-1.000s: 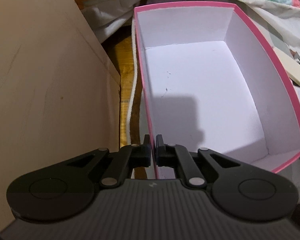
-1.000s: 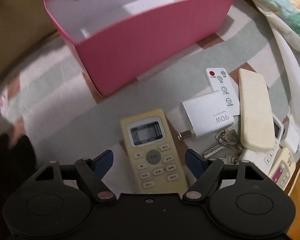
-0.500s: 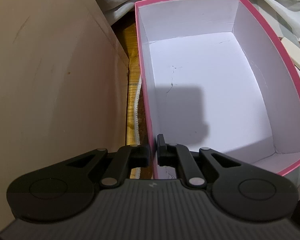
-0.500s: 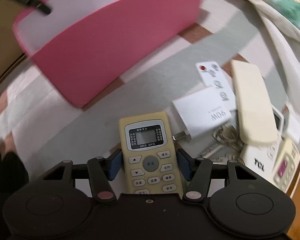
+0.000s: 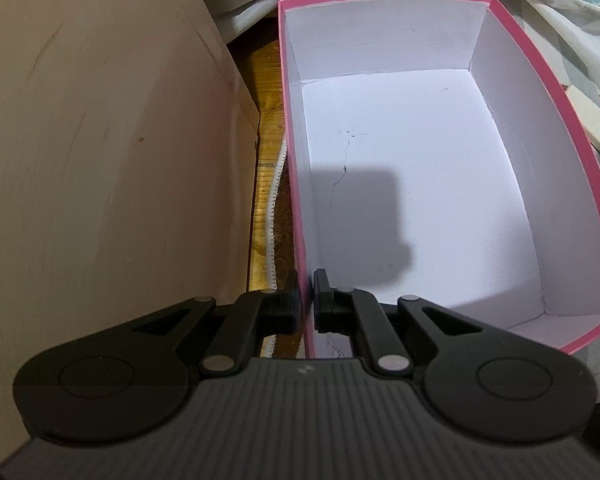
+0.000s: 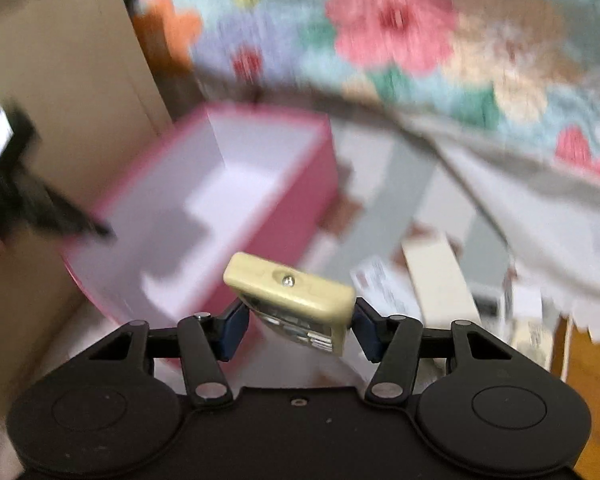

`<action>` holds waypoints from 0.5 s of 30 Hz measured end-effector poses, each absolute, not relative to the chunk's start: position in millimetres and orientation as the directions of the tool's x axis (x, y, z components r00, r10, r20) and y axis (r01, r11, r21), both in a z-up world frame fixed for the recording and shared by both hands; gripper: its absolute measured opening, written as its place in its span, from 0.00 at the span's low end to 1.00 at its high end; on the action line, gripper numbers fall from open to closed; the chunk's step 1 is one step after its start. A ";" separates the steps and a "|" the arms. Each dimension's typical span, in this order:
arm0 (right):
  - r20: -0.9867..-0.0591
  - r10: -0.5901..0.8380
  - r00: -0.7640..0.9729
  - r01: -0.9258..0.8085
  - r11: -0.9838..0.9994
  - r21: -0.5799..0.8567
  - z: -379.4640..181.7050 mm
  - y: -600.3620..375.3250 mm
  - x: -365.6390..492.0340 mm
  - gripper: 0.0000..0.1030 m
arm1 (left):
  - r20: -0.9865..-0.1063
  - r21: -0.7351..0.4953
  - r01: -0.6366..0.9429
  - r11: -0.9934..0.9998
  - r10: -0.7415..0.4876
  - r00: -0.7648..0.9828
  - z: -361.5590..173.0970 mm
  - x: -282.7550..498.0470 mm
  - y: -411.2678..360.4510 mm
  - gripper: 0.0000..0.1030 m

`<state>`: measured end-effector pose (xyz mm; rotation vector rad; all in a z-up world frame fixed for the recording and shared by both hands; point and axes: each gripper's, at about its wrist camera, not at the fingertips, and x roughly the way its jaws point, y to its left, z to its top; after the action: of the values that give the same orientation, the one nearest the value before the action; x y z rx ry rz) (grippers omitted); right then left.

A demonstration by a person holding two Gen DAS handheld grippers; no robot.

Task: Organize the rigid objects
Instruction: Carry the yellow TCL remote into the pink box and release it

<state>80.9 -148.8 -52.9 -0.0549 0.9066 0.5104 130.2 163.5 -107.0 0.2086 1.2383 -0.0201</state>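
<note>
**Remote clamped, box wall pinched**

Left tongs [image 5: 306, 300] pressed together on the near left wall of the pink box [image 5: 548, 92]; box interior white, bare. Right tongs [image 6: 296, 320] closing on the yellowed remote [image 6: 290, 284], blue pads against its sides, remote tilted, raised off the surface, just in front of the box. View blurred. Floral quilt [image 6: 392, 24] behind.

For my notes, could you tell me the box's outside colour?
Pink box, seen best from the right wrist.
</note>
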 end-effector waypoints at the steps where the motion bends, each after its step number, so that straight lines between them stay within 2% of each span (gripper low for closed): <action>1: -0.738 0.431 0.519 -0.453 0.871 0.190 -39.8 -144.8 84.9 0.60 | -0.939 0.147 0.127 0.981 0.098 0.328 -107.0 130.1 163.6 0.05; 4: -0.696 0.523 0.491 -0.478 0.830 0.286 -10.4 -122.8 106.7 0.60 | -0.939 0.148 0.128 0.981 0.099 0.329 -107.1 129.9 163.5 0.05; 7: -0.705 0.572 0.419 -0.461 0.803 0.378 -7.1 -95.9 142.8 0.60 | -0.938 0.149 0.129 0.980 0.099 0.332 -107.0 129.1 163.2 0.05; 12: -0.765 0.595 0.246 -0.309 0.796 0.520 -54.6 -44.5 221.3 0.60 | -0.937 0.151 0.131 0.980 0.099 0.336 -107.0 127.8 162.6 0.05; 15: -0.786 0.592 0.180 -0.212 0.803 0.557 -89.8 -21.9 244.0 0.60 | -0.938 0.141 0.124 0.982 0.092 0.334 -106.6 128.7 163.9 0.05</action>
<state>244.0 -21.9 -89.8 0.3569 1.2711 0.5848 128.7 163.9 -106.6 0.2000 1.2325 -0.0206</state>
